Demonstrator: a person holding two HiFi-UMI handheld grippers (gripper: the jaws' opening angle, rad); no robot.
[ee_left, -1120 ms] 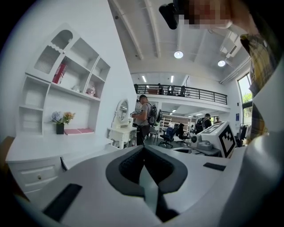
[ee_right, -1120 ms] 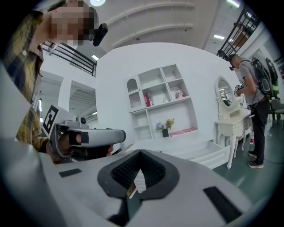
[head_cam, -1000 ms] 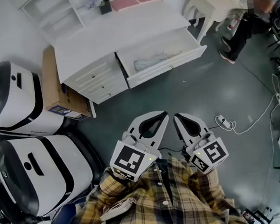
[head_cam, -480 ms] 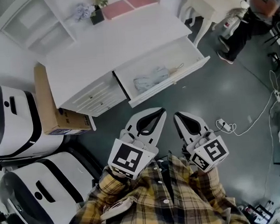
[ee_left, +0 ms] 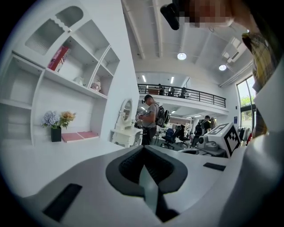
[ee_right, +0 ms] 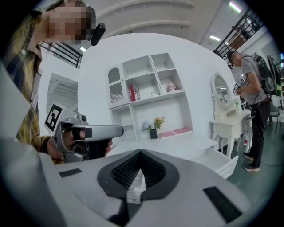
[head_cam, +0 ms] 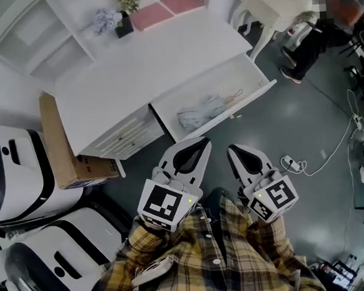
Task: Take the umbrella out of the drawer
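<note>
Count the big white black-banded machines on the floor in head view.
2. Far machine sits left of the cardboard box; near machine is below it in the picture, beside the plaid sleeve. More may be hidden past the left edge.

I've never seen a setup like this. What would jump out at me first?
The open drawer of the white desk, in the middle of the head view, has a pale folded umbrella lying inside. Just below it, the left gripper and right gripper, both shut and empty, point towards it.
</note>
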